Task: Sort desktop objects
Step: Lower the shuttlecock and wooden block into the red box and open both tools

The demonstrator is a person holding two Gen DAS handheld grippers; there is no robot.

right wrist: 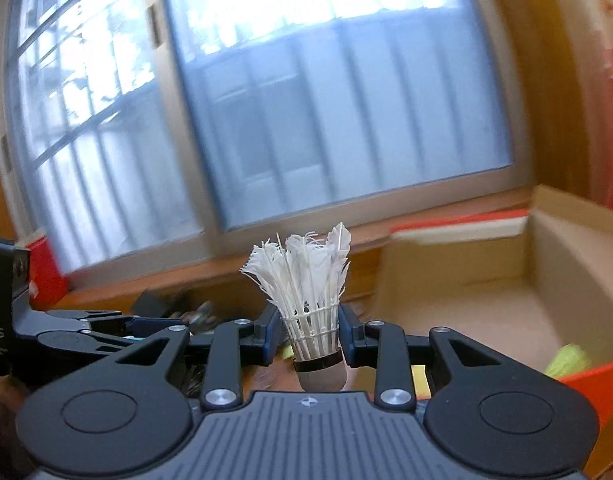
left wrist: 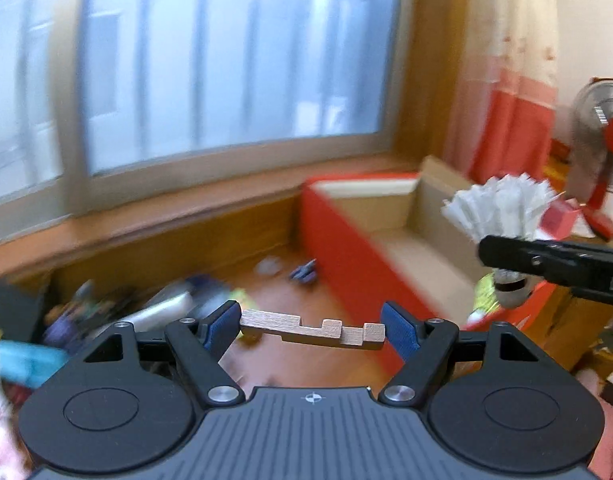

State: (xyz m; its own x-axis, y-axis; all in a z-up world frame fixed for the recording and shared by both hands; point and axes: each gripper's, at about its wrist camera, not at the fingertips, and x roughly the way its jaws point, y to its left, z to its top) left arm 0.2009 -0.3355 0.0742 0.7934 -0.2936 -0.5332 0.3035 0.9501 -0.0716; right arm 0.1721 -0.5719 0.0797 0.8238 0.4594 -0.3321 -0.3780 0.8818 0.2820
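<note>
A big window (left wrist: 226, 72) fills the back of both views. Below it, an open red box (left wrist: 370, 236) with plain brown insides sits on the wooden bench (left wrist: 274, 276). The left hand-held gripper (left wrist: 312, 326) is partly open and holds a notched wooden block (left wrist: 312, 327) end to end, up in the air near the box. The right hand-held gripper (right wrist: 308, 338) is squeezed tight on a white feather shuttlecock (right wrist: 306, 292), standing upright, feathers up.

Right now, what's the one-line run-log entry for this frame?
left gripper: shut on wooden block | right gripper: shut on shuttlecock, feathers up | both lifted | red box: open, ahead-right
</note>
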